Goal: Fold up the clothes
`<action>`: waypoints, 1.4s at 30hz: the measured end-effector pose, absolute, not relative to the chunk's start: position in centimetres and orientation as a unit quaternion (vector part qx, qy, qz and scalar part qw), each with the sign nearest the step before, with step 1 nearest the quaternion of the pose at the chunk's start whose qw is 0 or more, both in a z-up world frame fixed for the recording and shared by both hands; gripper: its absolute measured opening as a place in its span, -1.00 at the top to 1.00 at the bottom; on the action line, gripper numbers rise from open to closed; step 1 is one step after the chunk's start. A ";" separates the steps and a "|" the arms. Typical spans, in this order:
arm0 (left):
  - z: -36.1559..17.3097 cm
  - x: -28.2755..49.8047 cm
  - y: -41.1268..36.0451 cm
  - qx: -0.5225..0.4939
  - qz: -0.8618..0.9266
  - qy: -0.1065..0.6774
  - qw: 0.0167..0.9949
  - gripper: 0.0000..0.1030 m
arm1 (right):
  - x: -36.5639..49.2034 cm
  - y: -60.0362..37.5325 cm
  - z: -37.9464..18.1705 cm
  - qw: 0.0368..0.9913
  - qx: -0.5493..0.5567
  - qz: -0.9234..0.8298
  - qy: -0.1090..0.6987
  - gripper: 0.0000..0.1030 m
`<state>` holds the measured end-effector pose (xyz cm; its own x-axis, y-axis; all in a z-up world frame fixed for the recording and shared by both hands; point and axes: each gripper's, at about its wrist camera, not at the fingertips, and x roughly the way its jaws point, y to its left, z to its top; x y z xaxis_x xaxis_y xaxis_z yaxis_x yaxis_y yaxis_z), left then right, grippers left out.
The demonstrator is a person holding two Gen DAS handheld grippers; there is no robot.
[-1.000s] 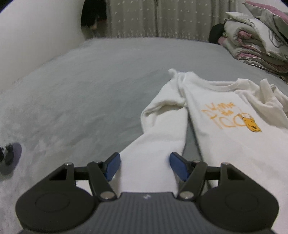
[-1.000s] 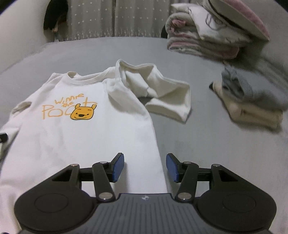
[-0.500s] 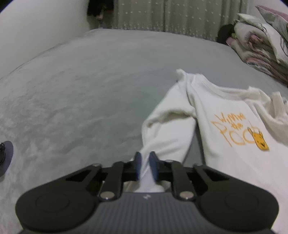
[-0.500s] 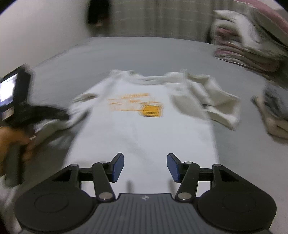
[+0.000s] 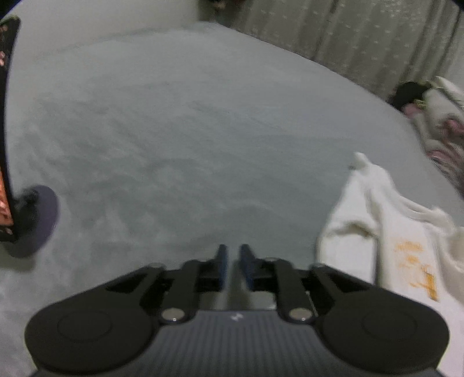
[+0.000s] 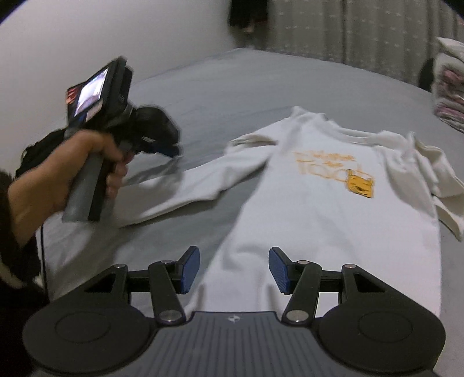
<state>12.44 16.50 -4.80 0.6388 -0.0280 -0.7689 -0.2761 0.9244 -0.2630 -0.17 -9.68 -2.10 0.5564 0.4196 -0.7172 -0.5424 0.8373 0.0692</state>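
A white long-sleeved shirt (image 6: 319,208) with an orange bear print lies face up on the grey bed (image 6: 261,87). Its left sleeve (image 6: 203,182) is stretched out flat to the left. A hand (image 6: 72,162) holds my left gripper (image 6: 171,149) at the sleeve's far end. In the left wrist view the left gripper (image 5: 233,261) has its jaws opening, a narrow gap apart, with only grey bed between them and the shirt (image 5: 406,255) off to the right. My right gripper (image 6: 234,268) hangs open over the shirt's hem, holding nothing.
Folded bedding (image 6: 449,95) is piled at the far right of the bed, in front of curtains (image 6: 348,26). A dark round object (image 5: 37,220) lies on the bed at the left edge. A pale wall (image 6: 87,43) runs along the left side.
My left gripper shut on the sleeve, moved left with it, then parted its jaws; the sleeve is no longer between them. My right gripper swung left over the hem, still open.
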 end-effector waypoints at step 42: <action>-4.3 12.7 14.6 0.082 0.232 0.339 0.908 0.61 | 3.8 -15.6 -1.9 0.888 0.026 0.182 0.422 0.84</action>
